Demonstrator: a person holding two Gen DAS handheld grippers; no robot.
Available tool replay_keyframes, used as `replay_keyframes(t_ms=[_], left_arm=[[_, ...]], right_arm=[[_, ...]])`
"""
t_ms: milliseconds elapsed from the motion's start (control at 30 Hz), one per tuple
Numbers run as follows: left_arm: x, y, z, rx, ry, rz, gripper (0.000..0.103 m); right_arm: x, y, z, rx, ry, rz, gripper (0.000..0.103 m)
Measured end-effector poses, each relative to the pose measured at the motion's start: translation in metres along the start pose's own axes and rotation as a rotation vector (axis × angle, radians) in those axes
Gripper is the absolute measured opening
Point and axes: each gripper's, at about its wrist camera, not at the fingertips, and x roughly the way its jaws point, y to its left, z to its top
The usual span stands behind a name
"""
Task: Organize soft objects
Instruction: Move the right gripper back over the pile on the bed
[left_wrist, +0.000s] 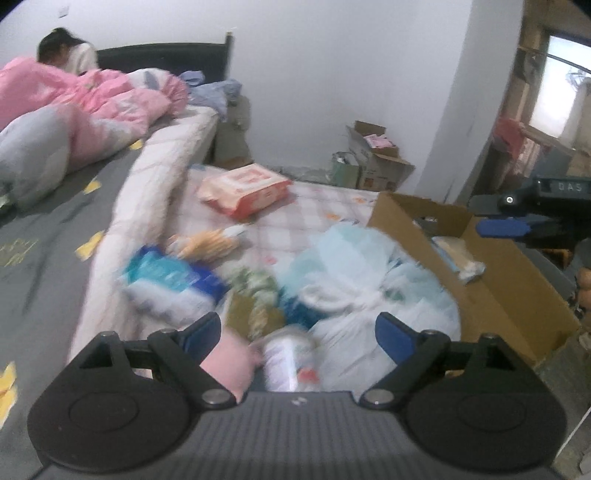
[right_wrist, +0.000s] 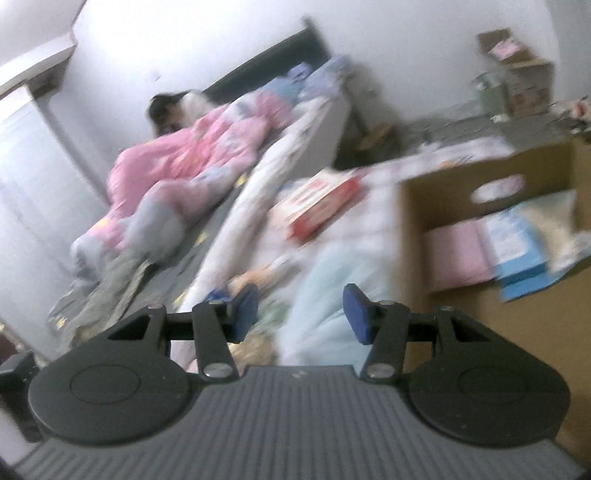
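A pile of soft packs lies on a checked mattress (left_wrist: 295, 218). It holds a white and light blue bag (left_wrist: 373, 280), a blue and white pack (left_wrist: 173, 284), a pink soft item (left_wrist: 229, 365), a small white bottle (left_wrist: 284, 362) and a red and white wipes pack (left_wrist: 243, 192). My left gripper (left_wrist: 297, 332) is open and empty just above the pile. A cardboard box (left_wrist: 491, 288) stands to the right. In the right wrist view the box (right_wrist: 413, 236) holds a pink pack (right_wrist: 458, 254) and a blue pack (right_wrist: 517, 243). My right gripper (right_wrist: 301, 314) is open and empty over the light blue bag (right_wrist: 332, 280); it also shows in the left wrist view (left_wrist: 502, 227) above the box.
A bed (left_wrist: 55, 229) with a grey sheet and pink quilt (left_wrist: 92, 99) lies on the left, and a person (left_wrist: 66, 51) sits on it. Open cardboard boxes (left_wrist: 373, 158) stand against the far wall. A doorway (left_wrist: 546, 122) is at the right.
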Motion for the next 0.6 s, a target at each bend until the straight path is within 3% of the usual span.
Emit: replay_keyframes(t_ms=[233, 600], left_arm=[[-0.022, 0.027, -0.042, -0.022, 0.050, 0.042, 0.091], [-0.027, 0.038, -0.083, -0.045, 0.086, 0.044, 0.086]], right_arm=[[0.035, 0.045, -0.051, 0.016, 0.103, 0.083, 0.050], [0.080, 0.064, -0.114, 0.114, 0.237, 0.126, 0.050]])
